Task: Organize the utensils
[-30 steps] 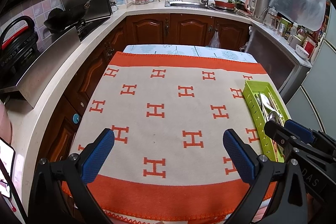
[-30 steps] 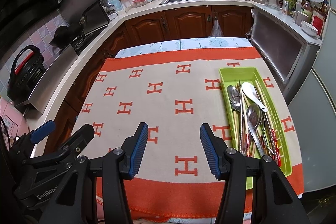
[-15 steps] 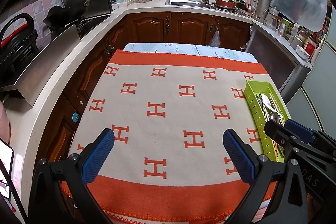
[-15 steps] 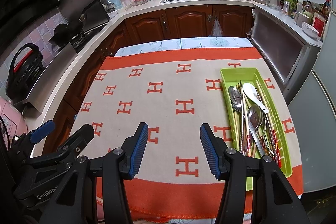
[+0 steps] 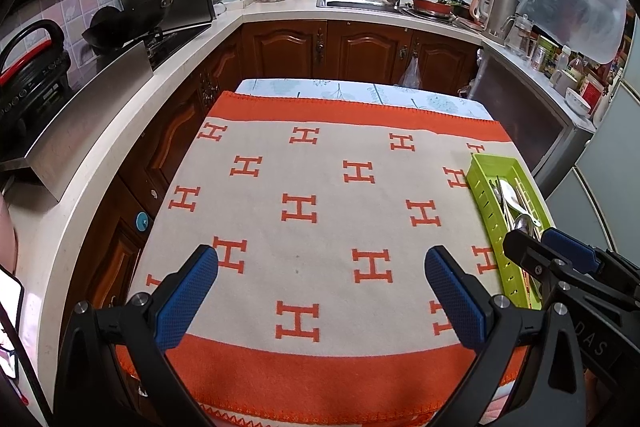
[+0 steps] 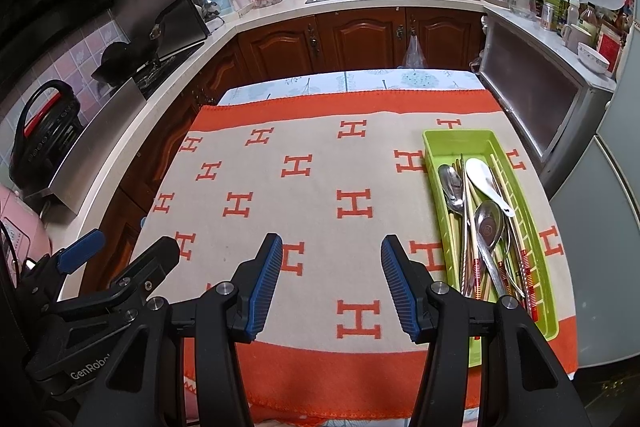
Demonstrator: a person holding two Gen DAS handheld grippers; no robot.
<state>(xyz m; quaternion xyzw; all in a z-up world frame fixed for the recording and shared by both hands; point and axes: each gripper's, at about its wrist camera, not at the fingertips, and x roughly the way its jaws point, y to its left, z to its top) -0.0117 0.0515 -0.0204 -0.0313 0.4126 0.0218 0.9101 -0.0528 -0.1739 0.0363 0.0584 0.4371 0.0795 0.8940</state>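
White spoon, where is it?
In the right wrist view, the white spoon lies inside the green tray at the table's right side, beside the metal spoons.

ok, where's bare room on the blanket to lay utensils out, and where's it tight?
Bare blanket runs from its left edge to the green tray, and from the far orange band to both open hand-held grippers, left and right. Crowded: inside the tray, where spoons and chopsticks overlap. Only a thin strip between tray and right edge.
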